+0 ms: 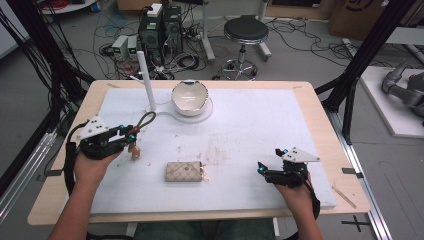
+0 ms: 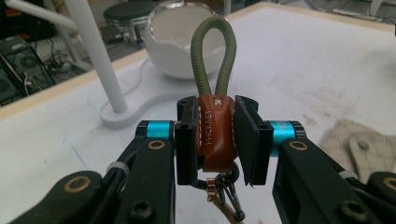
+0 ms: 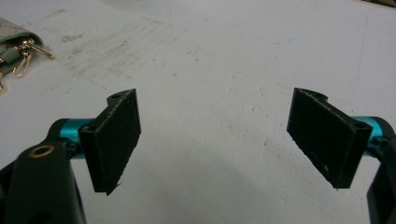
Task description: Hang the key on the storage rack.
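Observation:
My left gripper (image 1: 131,133) (image 2: 215,135) is shut on a keychain: its pads (image 2: 245,135) clamp the brown leather tab (image 2: 215,132), and the olive cord loop (image 2: 212,49) (image 1: 145,119) sticks out beyond the jaws. Gold and dark clips (image 2: 223,193) (image 1: 134,150) hang under the tab, a little above the white mat. A beige key pouch (image 1: 184,171) (image 2: 362,147) lies flat at the mat's centre, its gold clasps (image 3: 25,56) at one end. My right gripper (image 1: 269,161) (image 3: 219,137) hovers open at the right, nothing between its jaws.
A white stand with an upright post (image 1: 146,80) (image 2: 95,56) and a white bowl (image 1: 189,97) (image 2: 175,42) on its base sits at the back of the mat (image 1: 250,115). Beyond the wooden table (image 1: 320,105) are a stool (image 1: 245,31) and computer cases with cables.

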{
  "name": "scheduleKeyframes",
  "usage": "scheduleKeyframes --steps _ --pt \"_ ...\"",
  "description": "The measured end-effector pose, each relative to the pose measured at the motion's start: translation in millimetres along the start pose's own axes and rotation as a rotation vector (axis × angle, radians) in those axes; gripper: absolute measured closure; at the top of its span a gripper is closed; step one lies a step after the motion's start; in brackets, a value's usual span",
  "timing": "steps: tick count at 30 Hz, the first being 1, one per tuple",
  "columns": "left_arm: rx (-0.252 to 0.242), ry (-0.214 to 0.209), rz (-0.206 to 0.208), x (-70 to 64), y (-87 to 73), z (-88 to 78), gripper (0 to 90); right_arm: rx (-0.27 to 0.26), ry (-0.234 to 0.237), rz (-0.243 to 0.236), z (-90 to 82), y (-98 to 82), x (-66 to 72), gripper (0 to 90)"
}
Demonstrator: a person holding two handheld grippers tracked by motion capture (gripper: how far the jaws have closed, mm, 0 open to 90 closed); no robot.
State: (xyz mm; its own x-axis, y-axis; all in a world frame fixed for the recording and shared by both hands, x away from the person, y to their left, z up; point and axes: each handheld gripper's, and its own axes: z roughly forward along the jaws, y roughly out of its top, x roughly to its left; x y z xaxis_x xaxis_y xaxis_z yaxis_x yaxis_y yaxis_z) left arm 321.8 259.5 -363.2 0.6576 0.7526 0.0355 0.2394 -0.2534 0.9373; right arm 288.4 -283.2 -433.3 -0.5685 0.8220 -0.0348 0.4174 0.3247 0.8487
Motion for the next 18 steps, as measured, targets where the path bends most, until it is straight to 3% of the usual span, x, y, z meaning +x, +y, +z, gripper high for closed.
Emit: scheduleKeyframes --steps 7,14,18 --pt "-0.074 0.051 -0.044 14.0 25.6 3.8 70.4 0.007 0.004 -0.001 4.2 0.9 1.2 17.8" --pt "-0.077 0.1 -0.058 28.6 42.2 11.5 70.4 0.007 0.006 -0.012 4.3 1.7 2.6 17.7" --pt "-0.064 0.137 -0.042 36.1 53.6 15.9 70.4 0.004 0.001 -0.002 3.2 1.3 1.6 17.7"
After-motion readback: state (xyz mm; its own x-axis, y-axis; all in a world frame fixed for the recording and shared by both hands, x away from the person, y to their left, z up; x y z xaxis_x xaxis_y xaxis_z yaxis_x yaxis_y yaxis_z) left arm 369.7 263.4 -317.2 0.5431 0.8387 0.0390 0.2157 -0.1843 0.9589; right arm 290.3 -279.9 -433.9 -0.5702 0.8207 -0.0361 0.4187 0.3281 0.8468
